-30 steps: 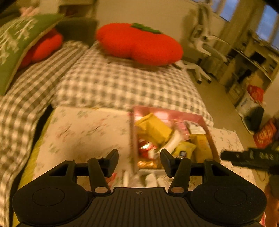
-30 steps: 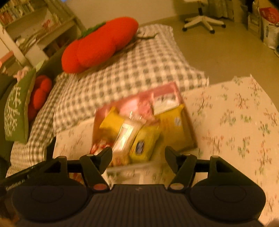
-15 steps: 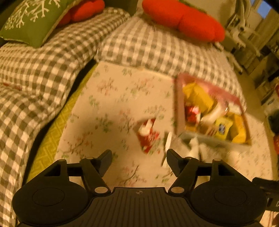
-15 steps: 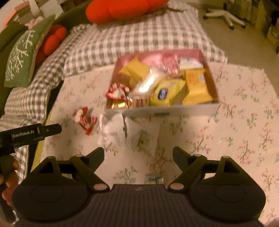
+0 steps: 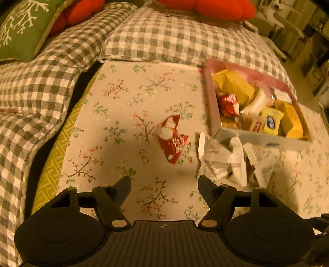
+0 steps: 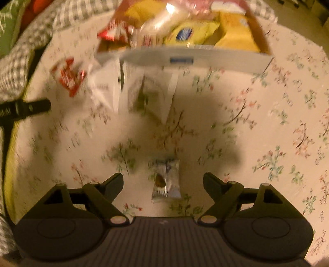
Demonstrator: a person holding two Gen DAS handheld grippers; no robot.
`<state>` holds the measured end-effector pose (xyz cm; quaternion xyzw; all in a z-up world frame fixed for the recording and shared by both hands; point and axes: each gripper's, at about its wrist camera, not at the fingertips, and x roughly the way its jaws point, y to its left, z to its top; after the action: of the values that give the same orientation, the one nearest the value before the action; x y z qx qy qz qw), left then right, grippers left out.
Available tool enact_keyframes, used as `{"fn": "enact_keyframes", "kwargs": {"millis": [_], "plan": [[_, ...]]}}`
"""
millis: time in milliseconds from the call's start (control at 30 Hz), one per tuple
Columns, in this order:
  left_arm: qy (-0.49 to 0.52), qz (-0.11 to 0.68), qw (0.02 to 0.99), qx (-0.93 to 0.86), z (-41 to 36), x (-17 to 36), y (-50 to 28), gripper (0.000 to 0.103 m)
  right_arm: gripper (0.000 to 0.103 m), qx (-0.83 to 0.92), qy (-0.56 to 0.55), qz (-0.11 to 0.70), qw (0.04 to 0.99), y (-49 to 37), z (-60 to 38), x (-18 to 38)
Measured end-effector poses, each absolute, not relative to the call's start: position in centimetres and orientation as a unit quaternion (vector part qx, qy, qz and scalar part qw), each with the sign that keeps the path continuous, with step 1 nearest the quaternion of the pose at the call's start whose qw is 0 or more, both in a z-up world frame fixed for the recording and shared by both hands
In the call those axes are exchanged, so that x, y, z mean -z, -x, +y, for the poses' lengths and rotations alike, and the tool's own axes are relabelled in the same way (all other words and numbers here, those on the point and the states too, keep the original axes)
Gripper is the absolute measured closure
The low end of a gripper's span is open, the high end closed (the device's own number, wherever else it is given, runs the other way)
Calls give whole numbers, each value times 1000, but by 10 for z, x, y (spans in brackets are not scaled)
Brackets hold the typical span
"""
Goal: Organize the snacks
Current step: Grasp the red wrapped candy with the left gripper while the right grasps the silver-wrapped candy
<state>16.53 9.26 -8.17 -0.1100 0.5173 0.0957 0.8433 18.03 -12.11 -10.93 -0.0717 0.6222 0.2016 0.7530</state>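
Note:
A pink-lined box (image 5: 265, 141) holds several yellow, red and white snack packs; it also shows in the right wrist view (image 6: 185, 59). A red snack packet (image 5: 171, 140) lies loose on the floral cloth left of the box, seen too in the right wrist view (image 6: 68, 77). White wrappers (image 5: 222, 162) lie in front of the box. A small silver packet (image 6: 166, 180) lies between my right gripper's fingers. My left gripper (image 5: 164, 182) is open and empty, below the red packet. My right gripper (image 6: 163, 180) is open around the silver packet.
The floral cloth (image 5: 127, 115) covers a low surface beside a grey checked cushion (image 5: 37, 88). A green pillow (image 5: 18, 30) and red plush (image 5: 205, 8) lie behind. The other gripper's finger (image 6: 24, 108) shows at the left of the right wrist view.
Both grippers have come down and closer to the cloth. The right gripper now frames the silver packet; the left one has shifted toward the red packet. Both stay open.

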Motion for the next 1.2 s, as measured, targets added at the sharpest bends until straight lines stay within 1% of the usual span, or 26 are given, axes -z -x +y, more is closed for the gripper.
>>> {"fn": "enact_keyframes", "kwargs": {"millis": [67,100,133,267,300,433,467,500,533,567,600,733,833,933,1200], "plan": [[96,525,840,-92,89,86,-165,26,25,-202,82,622,752,-176,-115,114],[90,530,839,-91,88,89,-166,26,22,-201,90,619,754,-173,-111,116],[85,535,836,-90,87,91,-166,25,21,-199,99,613,758,-170,-108,116],[77,550,827,-93,87,103,-166,25,23,-189,130,603,764,-160,-96,118],[77,550,826,-94,88,104,-167,25,24,-187,133,601,765,-159,-95,117],[82,545,829,-97,92,105,-168,25,35,-173,140,596,772,-155,-93,115],[85,544,829,-98,93,105,-169,25,41,-171,139,594,774,-158,-97,115],[87,542,830,-100,94,105,-169,25,48,-170,139,590,777,-159,-96,114],[89,540,831,-102,95,105,-170,25,61,-169,141,584,781,-161,-98,113],[91,538,831,-105,96,104,-172,25,69,-166,140,580,785,-162,-98,112],[95,536,832,-108,98,103,-173,25,80,-163,134,580,787,-167,-103,110],[124,524,835,-116,105,99,-177,25,84,-165,114,583,787,-175,-111,108],[143,515,836,-121,111,98,-178,24,84,-174,103,587,784,-176,-112,107],[156,511,836,-126,114,99,-178,20,84,-181,101,586,783,-175,-109,104],[155,514,835,-119,104,104,-186,19,84,-202,79,589,778,-175,-105,100]]}}
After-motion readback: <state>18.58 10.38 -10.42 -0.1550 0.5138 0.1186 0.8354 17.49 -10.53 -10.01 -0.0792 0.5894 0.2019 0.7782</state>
